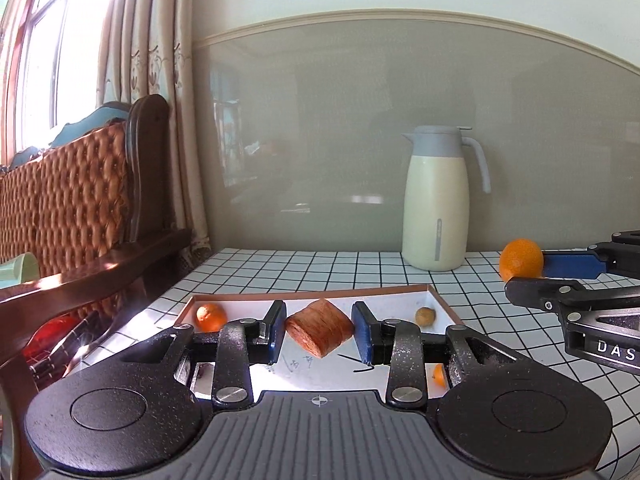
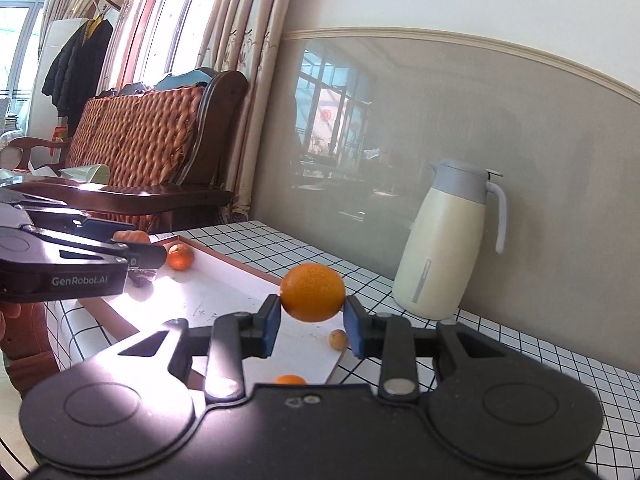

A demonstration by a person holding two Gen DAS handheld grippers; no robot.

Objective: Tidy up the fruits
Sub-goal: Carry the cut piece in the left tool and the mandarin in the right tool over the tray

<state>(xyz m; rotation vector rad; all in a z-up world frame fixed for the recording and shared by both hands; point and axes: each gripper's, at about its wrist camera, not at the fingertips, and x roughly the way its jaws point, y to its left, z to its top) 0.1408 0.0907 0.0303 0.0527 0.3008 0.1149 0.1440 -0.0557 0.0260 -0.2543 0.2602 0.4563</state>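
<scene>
- Black, grainy metal fills the bottom of both wrist views: my left gripper point(image 1: 319, 330) and right gripper point(image 2: 311, 321), each tipped with flat blue pads.
- My left pads press on either side of a brown block point(image 1: 319, 328), ribbed on its cut face and lined on top, held corner-down above the tray point(image 1: 308, 372); from the right wrist only a sliver of it shows past the left fingers.
- My right pads are pressed against a round, pebbly-skinned orange point(image 2: 312, 292) at its two sides, carried in the air above the tray's near edge point(image 2: 340, 356).
- Seen from the left wrist, the right gripper comes in from the right edge with the orange point(image 1: 521, 260) at its tip, well apart from the brown block.
- I see a shallow, rectangular tray, white and smooth inside with some dark scribbles, framed by a thin brown rim.
- Lying in it: a small orange fruit point(image 1: 211, 316) at the far left corner, a small round tan fruit point(image 1: 425, 315) near the right wall, and another orange piece point(image 1: 439, 374) half hidden behind my right-side finger linkage.
- Most of the tray's white middle lies bare between those pieces.
- White cloth with a black grid point(image 1: 360, 268) covers the table around the tray, with a bare strip behind it.
- At the back stands a smooth cream jug point(image 1: 438, 200) with a grey lid and handle, near the glossy grey wall panel.
- Left of the table's edge sits a dark wooden chair point(image 1: 148, 184) with a woven brown back.
</scene>
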